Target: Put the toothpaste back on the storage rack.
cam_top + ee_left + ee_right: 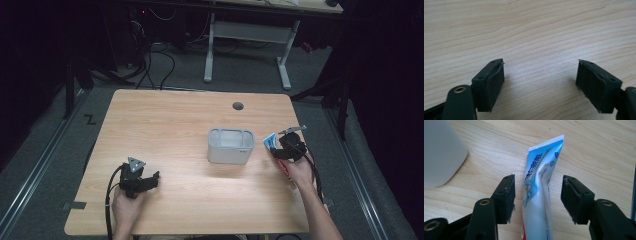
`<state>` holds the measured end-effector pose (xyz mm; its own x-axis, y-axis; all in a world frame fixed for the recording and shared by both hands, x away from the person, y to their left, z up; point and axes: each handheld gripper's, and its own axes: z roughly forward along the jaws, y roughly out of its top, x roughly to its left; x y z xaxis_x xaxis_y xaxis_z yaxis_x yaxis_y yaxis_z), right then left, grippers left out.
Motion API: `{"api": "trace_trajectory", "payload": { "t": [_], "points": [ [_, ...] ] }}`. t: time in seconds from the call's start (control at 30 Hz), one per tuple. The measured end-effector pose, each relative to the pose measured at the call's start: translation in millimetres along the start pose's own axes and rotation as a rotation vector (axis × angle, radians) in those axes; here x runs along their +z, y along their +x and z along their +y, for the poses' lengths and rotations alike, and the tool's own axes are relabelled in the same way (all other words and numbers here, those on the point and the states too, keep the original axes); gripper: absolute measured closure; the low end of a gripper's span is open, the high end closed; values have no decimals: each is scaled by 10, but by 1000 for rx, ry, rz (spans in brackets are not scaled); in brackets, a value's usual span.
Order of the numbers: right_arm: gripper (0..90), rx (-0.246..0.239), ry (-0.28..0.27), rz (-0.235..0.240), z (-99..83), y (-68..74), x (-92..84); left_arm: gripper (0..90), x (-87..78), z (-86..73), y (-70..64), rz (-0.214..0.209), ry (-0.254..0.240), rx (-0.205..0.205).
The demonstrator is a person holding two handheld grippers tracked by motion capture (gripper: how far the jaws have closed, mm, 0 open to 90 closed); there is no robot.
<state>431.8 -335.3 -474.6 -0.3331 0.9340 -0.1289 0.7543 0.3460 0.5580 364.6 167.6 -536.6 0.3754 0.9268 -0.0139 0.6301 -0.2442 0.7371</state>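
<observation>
Our right gripper [537, 195] stands spread around the tube [539, 195], pads clear of it; left gripper [540, 82] spread over bare table [529, 30]; bin [230, 145] nearby.

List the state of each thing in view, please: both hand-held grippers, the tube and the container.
Left hand-held gripper: open, nothing between its jaws, low over bare table.
Right hand-held gripper: open, jaws on either side of the toothpaste tube, pads not pressing it.
Toothpaste tube: lying flat on the table, dented, right of the container.
Grey container: upright, open top.
</observation>
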Motion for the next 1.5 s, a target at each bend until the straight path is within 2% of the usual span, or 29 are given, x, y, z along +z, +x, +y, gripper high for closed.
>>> {"api": "trace_trajectory", "payload": {
  "t": [0.23,0.4,0.57,0.97,1.17,1.23,1.5],
  "points": [
    [451,2,21,12,43,-1,76,232,0,0,1,-1,0,0],
    [451,16,68,12,40,-37,176,233,0,0,1,-1,-1,-1],
    [460,22,88,17,37,-60,220,233,1,0,2,-1,0,0],
    [554,5,139,24,34,-24,328,234,1,0,2,-1,-1,-1],
    [619,9,155,21,54,-38,310,234,1,0,2,-1,-1,-2],
    [677,0,133,16,74,-46,264,234,0,0,3,-2,-1,-2],
    [700,2,143,34,82,-70,233,233,-2,0,6,-4,0,-4]
  ]
}}
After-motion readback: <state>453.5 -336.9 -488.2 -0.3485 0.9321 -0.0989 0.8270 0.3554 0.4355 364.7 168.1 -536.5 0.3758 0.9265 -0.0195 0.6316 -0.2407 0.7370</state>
